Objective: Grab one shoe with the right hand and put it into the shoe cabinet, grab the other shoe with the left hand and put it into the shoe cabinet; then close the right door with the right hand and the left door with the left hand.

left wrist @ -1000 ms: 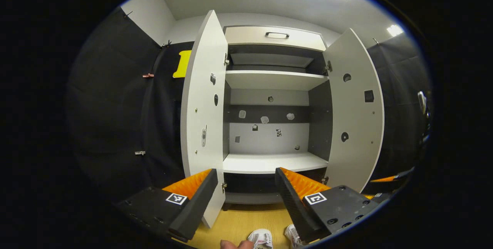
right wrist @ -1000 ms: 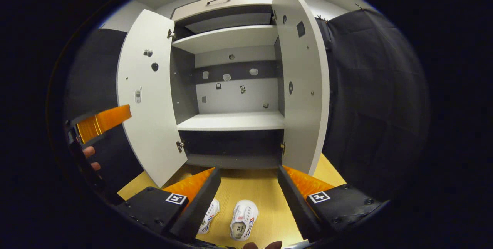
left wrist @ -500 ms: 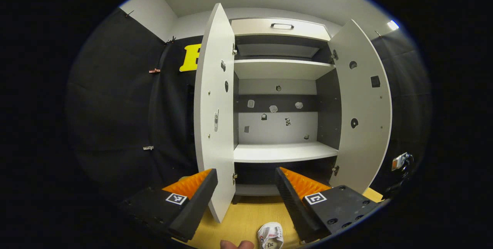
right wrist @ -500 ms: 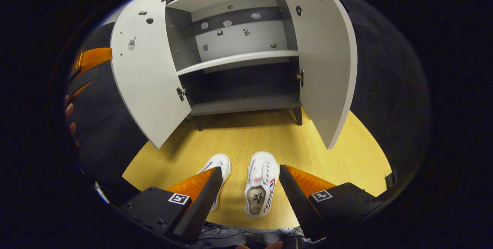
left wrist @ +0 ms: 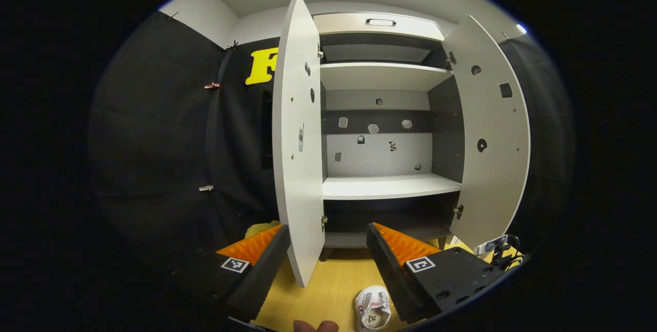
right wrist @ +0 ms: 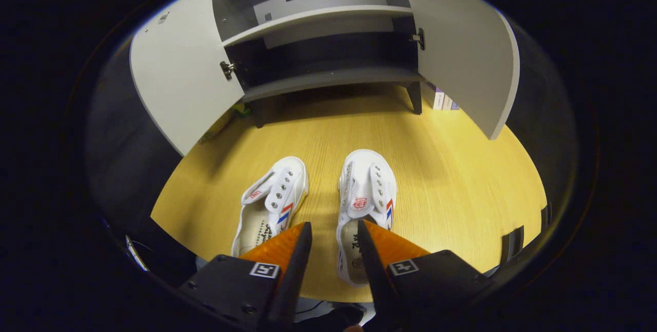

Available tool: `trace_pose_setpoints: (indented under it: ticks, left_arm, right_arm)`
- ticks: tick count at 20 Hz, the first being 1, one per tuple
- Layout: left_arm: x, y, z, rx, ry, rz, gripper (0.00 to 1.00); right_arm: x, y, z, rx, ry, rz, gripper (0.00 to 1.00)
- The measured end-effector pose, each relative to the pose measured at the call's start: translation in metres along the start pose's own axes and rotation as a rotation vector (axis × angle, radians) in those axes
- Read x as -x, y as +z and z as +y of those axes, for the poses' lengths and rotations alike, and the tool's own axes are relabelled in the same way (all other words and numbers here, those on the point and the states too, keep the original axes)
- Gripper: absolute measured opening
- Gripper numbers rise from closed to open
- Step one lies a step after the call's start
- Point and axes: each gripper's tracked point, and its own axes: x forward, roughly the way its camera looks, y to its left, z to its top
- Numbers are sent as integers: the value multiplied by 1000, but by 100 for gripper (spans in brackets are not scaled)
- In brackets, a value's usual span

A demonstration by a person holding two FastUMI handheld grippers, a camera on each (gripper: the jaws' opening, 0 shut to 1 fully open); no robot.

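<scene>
Two white shoes with red and blue stripes lie side by side on the wooden floor in the right gripper view: the left shoe (right wrist: pixel 272 201) and the right shoe (right wrist: pixel 367 193). My right gripper (right wrist: pixel 333 225) hangs low over the right shoe's heel, open with a narrowed gap; its fingers straddle that shoe's left side wall. The shoe cabinet (right wrist: pixel 328 78) stands beyond with both doors swung open. In the left gripper view, my left gripper (left wrist: pixel 328 250) is open and empty in front of the cabinet (left wrist: pixel 390 187), with one shoe (left wrist: pixel 372 309) below it.
The left door (left wrist: pixel 297 142) and right door (left wrist: pixel 493 142) stick out toward me. Small boxes (right wrist: pixel 441 101) sit on the floor behind the right door. Cables (left wrist: pixel 500 252) lie at the right, and a yellow-green item (left wrist: pixel 259 229) by the left door's foot.
My right gripper has tipped down and dropped to the right shoe, and its fingers have drawn closer together. The left gripper has drifted slightly left and stays open.
</scene>
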Motion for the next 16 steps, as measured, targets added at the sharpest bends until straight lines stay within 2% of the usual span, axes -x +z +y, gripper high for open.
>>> trace_pose_setpoints:
  ticks: [2, 6, 7, 8, 9, 10, 11, 13, 14, 16]
  left_arm:
    - [-1, -5, 3, -1, 6, 9, 94]
    - [-1, -19, 8, -8, 19, 32, 95]
    - [-1, -22, 9, -12, 21, 37, 95]
    - [-1, -25, 10, -14, 23, 43, 95]
    - [-2, -27, 10, -17, 25, 49, 95]
    - [-2, -31, 12, -20, 29, 56, 95]
    - [-2, -34, 12, -20, 30, 63, 95]
    - [-1, -37, 13, -23, 31, 70, 95]
    - [1, -39, 14, -27, 33, 73, 94]
    - [3, -42, 17, -36, 36, 78, 94]
  right_arm:
    - [-18, -10, -4, -16, -29, 22, 45]
    - [-48, -13, -4, -40, -61, 17, 44]
    - [-54, -11, -4, -36, -68, 0, 35]
    - [-61, -8, -4, -36, -75, -19, 43]
    - [-67, -6, -4, -34, -86, -35, 42]
    - [-70, -2, -4, -32, -95, -63, 48]
    - [-74, 2, -4, -27, -102, -93, 41]
    - [-76, 5, -13, -4, -144, -145, 40]
    - [-75, 8, -15, 9, -149, -169, 22]
    - [-90, 10, -13, 37, -137, -192, 20]
